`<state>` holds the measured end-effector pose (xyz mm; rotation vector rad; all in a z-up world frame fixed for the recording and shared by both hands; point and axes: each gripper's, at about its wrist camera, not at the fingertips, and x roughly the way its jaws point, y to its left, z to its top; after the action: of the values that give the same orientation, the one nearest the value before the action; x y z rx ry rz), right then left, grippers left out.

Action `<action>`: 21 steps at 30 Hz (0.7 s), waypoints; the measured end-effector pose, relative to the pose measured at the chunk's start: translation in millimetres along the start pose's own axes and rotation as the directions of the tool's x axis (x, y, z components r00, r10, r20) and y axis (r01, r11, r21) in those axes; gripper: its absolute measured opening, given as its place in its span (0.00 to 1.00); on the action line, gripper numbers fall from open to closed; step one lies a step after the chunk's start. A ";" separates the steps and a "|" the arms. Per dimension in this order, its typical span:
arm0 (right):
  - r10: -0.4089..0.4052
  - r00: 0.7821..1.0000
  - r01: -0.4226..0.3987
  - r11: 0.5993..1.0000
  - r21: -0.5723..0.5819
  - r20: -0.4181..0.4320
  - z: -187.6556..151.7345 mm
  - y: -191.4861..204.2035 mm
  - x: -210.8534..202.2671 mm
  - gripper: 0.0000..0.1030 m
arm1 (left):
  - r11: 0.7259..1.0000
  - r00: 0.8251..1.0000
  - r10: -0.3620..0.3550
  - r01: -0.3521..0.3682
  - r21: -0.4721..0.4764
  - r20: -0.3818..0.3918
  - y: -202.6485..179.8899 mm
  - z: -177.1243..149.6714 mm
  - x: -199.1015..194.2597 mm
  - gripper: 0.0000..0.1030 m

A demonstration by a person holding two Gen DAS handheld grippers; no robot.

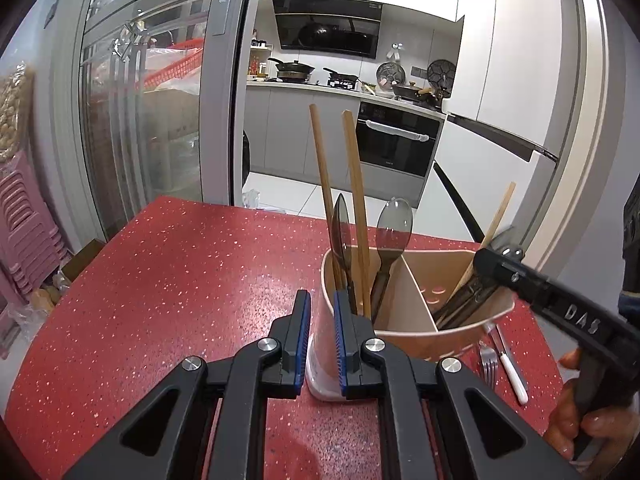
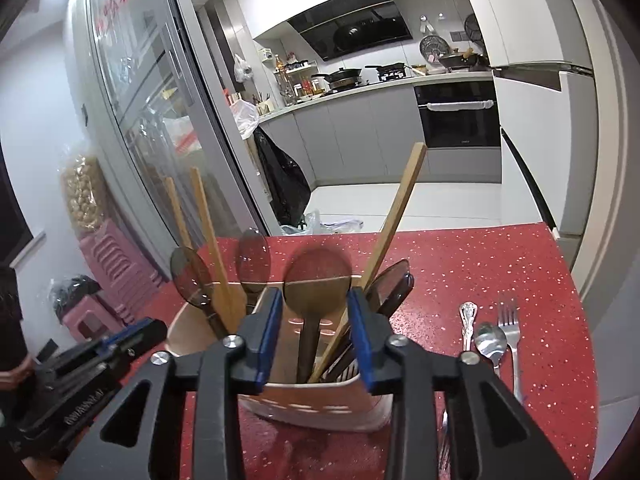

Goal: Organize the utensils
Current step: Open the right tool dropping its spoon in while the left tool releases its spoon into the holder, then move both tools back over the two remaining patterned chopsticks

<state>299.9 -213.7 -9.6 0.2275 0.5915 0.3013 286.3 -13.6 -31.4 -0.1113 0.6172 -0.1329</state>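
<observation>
Nearest the left wrist lens, the left gripper [image 1: 322, 334] has its blue pads pinched on the near wall of the utensil holder [image 1: 404, 312], one finger outside the rim and one inside; the wall's lower part shows as a pale strip between the fingers. The holder stands on the red speckled table [image 1: 168, 280], a little right of centre in this view. A divider splits it into compartments. The left one holds two wooden chopsticks [image 1: 354, 208], upright, and two smoky translucent spoons [image 1: 394, 232]. At about 3 o'clock the right gripper [image 1: 494, 258] reaches over the right compartment, where a third chopstick [image 1: 496, 216] leans out toward 1 o'clock; the dark handles below it merge and cannot be counted. The hand [image 1: 588, 412] holding that tool is cut off by the frame edge at 4 o'clock.

In the right wrist view the right gripper's [image 2: 316, 336] jaws stand spread, a translucent spoon [image 2: 316, 280] standing between them, its bowl blurred; whether either pad touches it cannot be told. Right of the holder, at 3 o'clock, a steel fork [image 2: 509, 322], a steel spoon [image 2: 490, 340] and an ornate handle [image 2: 468, 320] lie on the table, partly hidden behind the gripper's arm.
</observation>
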 end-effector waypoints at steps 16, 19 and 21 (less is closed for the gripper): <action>0.004 0.999 -0.004 1.000 0.014 -0.042 -24.4 15.8 -56.7 0.70 | 1.000 0.999 0.026 -0.025 0.005 -0.039 1.7 -26.2 -39.0 0.33; 0.011 0.998 -0.009 0.999 0.031 -0.069 -34.5 17.9 -64.6 0.75 | 0.999 0.998 0.035 -0.034 0.007 -0.054 1.9 -33.5 -44.8 0.33; 0.021 0.996 -0.017 0.998 0.053 -0.089 -43.6 16.7 -72.2 0.77 | 0.999 0.997 0.041 -0.040 0.008 -0.069 2.6 -40.3 -48.7 0.33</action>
<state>214.3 -217.4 -2.9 0.2711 0.6864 0.3160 223.8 -6.0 -36.7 -0.0879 0.6875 -0.0999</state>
